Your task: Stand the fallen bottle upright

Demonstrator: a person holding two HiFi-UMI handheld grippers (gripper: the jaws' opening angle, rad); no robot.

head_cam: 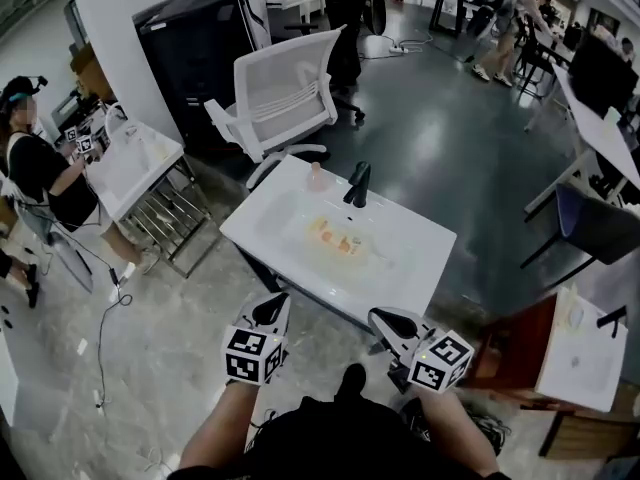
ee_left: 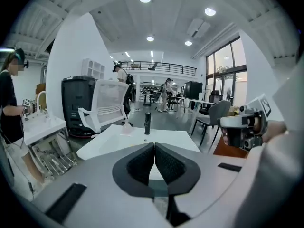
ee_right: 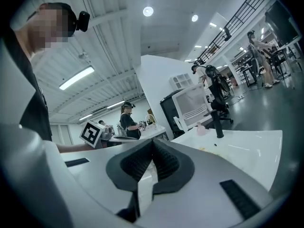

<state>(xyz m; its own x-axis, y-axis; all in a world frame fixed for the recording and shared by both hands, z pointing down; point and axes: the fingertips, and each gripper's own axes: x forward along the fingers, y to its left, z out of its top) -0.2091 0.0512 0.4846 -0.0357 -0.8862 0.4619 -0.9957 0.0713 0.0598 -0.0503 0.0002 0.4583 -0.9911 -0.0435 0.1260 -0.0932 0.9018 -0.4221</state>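
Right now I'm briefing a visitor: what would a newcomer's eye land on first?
The white sink unit in the middle, a black tap at its far edge, yellowish things lying in its basin. The left gripper and right gripper, both shut, hover before its near edge.

The bottle (head_cam: 336, 238), clear with orange-yellow patches, is lying on its side in the middle of the white sink (head_cam: 425, 240), nearer than the black tap (head_cam: 358, 184).
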